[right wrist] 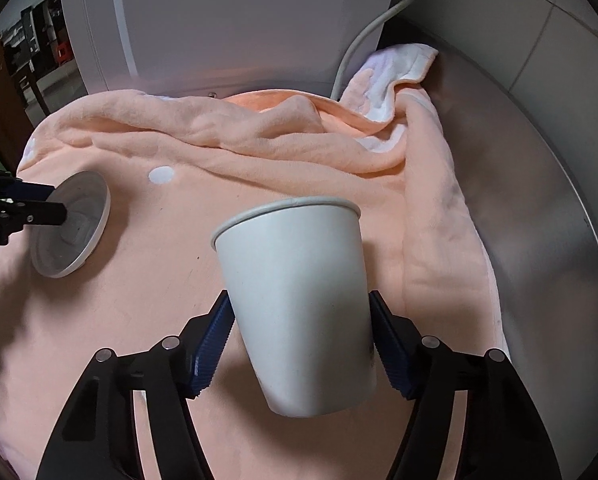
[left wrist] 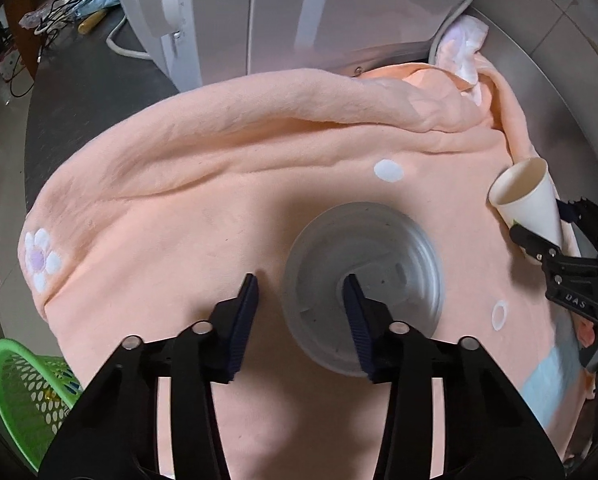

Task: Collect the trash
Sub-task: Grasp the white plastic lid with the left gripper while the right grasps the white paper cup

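Blanket (left wrist: 203,216) peach, on steel counter (right wrist: 539,208) | left claw (left wrist: 301,312) astride lid (left wrist: 363,288) | right claw (right wrist: 299,344) grips cup (right wrist: 299,300)

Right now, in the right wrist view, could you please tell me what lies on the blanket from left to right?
Left gripper → plastic lid → white dot on the peach blanket → paper cup, between the right gripper's pads.

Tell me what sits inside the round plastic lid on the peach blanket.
One finger of the left tool dips into the plastic lid; otherwise only its ridged bottom shows. The peach blanket beneath it is covered.
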`<state>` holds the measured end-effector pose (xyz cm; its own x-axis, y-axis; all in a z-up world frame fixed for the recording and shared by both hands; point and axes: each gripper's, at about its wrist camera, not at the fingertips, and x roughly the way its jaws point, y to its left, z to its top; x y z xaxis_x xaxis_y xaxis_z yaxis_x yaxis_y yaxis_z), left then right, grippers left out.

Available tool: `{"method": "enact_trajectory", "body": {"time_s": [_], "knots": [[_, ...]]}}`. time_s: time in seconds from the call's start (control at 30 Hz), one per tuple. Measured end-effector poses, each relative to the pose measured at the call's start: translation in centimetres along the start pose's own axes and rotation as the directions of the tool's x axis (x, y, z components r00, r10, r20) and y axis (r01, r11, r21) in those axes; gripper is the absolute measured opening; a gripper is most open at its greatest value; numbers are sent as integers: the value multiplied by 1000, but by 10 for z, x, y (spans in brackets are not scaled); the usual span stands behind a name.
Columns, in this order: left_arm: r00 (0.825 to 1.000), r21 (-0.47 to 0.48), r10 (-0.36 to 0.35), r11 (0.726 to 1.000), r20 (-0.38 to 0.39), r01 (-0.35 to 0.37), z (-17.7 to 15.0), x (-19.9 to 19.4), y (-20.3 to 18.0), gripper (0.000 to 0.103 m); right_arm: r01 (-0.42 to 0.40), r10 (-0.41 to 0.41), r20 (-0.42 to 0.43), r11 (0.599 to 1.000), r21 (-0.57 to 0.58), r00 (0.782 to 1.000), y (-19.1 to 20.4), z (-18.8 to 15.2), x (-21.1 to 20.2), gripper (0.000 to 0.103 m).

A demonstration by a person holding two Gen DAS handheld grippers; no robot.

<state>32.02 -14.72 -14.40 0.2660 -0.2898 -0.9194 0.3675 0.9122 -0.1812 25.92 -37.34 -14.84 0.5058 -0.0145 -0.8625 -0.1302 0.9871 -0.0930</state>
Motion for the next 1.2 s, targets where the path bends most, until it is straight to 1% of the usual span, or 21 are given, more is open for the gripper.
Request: {"method": "enact_trajectory", "body": {"time_s": [0.03,0.07,0.13,0.17,0.2,0.23,0.37,0.57,0.73,0.8,0.87,0.9,1.03,1.07,1.13,1.2], "knots": [[1000,5,-1,1000,0,1,1,0,-1,36,0,0,2,1000,2,1000,0,-2,-1,64],[1000,15,-4,1000,1,4,1,0,-4,30,0,0,3,1000,4,1000,0,-4,-2,64],[1000,37,21,999,8,-21,3,0,-10,27,1,-1,3,1000,8,1000,0,-5,-5,64],[1000,41,26,999,9,-26,3,0,-12,23,-1,1,4,1000,13,1000,-1,-7,-7,64],[1000,46,29,999,6,-29,4,1,-14,13,-4,4,4,1000,19,1000,-1,-8,-8,64],[1000,46,26,999,-3,-26,4,3,-15,11,-7,7,4,1000,24,1000,-2,-9,-9,64],[999,71,50,996,-1,-49,5,7,-21,9,-10,10,5,999,37,1000,-4,-15,-13,64],[998,98,62,993,6,-62,10,12,-38,7,-13,12,11,998,62,1000,-8,-22,-14,64],[997,112,76,991,-6,-75,15,18,-49,7,-22,21,14,997,74,1000,-10,-25,-17,64],[996,113,88,990,-11,-86,17,21,-52,9,-21,20,14,997,75,1000,-11,-25,-17,64],[996,107,84,991,-19,-82,17,20,-49,10,-23,22,14,996,81,1000,-12,-25,-16,64],[997,105,80,991,-20,-78,12,15,-44,10,-24,23,15,996,84,1000,-12,-26,-16,64],[997,90,64,994,-35,-61,13,18,-39,10,-22,21,15,996,91,1000,-13,-26,-14,64],[997,89,60,994,-37,-57,13,17,-33,11,-22,20,15,996,91,1000,-13,-26,-14,64],[998,78,48,996,-45,-44,14,17,-30,14,-23,22,18,995,93,1000,-13,-26,-14,64],[998,66,27,998,-49,-24,14,17,-26,19,-27,25,21,995,95,999,-13,-27,-15,64]]}}
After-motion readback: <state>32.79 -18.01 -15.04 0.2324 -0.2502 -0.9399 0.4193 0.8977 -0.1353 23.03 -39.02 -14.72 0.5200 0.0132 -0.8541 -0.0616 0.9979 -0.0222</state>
